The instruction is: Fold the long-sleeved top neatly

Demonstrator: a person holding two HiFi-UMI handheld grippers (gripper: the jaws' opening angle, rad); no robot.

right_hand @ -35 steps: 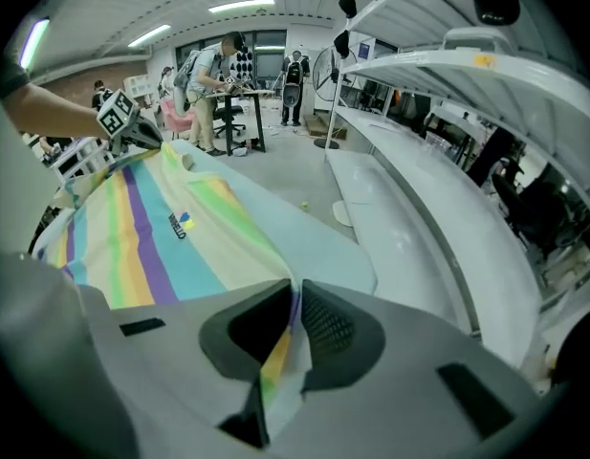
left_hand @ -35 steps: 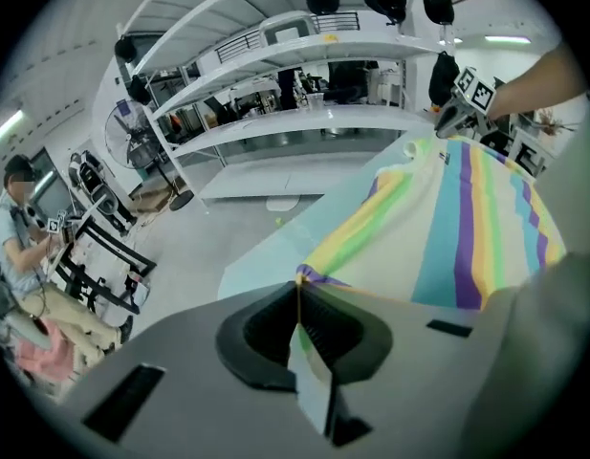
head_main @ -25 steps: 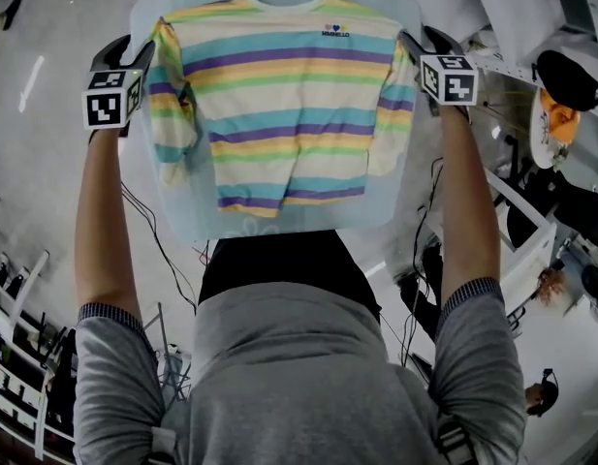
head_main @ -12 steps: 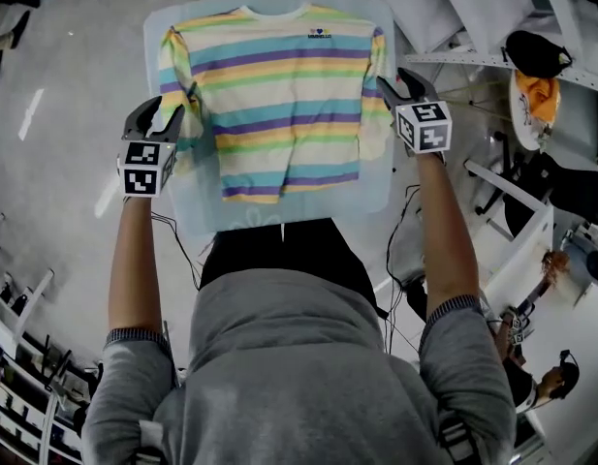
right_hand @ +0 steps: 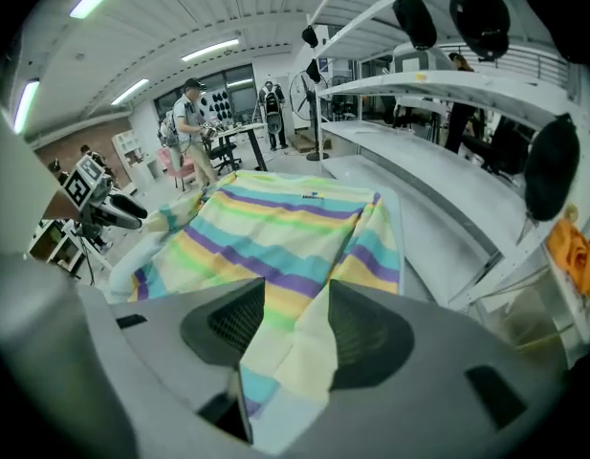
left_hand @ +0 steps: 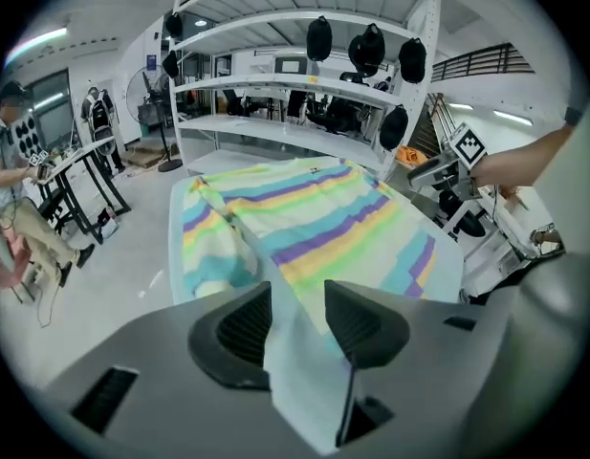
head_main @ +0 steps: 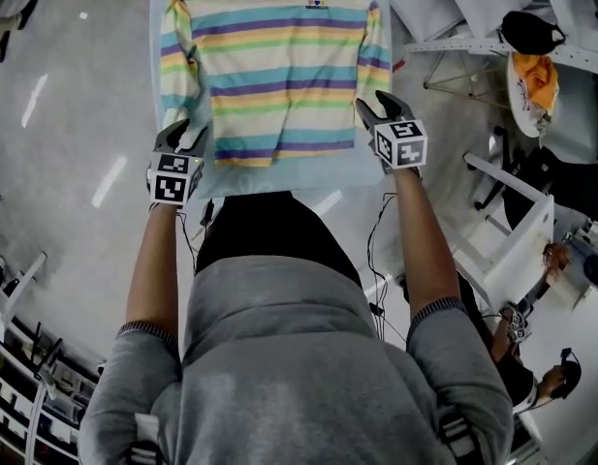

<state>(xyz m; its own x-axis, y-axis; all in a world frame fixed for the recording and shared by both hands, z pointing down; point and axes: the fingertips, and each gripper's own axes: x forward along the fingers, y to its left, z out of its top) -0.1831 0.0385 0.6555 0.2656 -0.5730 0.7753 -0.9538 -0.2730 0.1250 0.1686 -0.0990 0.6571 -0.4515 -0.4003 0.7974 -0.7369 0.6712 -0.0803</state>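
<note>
A long-sleeved top [head_main: 279,66] with yellow, teal and purple stripes lies flat, front up, on a pale blue sheet [head_main: 279,174]; both sleeves run down its sides. My left gripper [head_main: 185,136] is at the sheet's near left corner. Its jaws have just been closing but stand apart, with a ridge of pale blue sheet between them [left_hand: 296,295]. My right gripper [head_main: 371,109] is at the near right, by the hem corner. Its jaws have also been closing, and striped cloth with some sheet runs between them [right_hand: 296,299]. The pads do not visibly press on either.
White shelving [left_hand: 304,84] hung with black things stands beyond the sheet. A person [left_hand: 12,189] works at a table far to the left, others [right_hand: 191,132] stand at the back. An orange cloth [head_main: 533,80] lies on a rack at right. Cables [head_main: 376,260] trail on the floor.
Both grippers have come back toward me along the sheet's side edges, from beside the shoulders to beside the hem. The top still lies flat as before.
</note>
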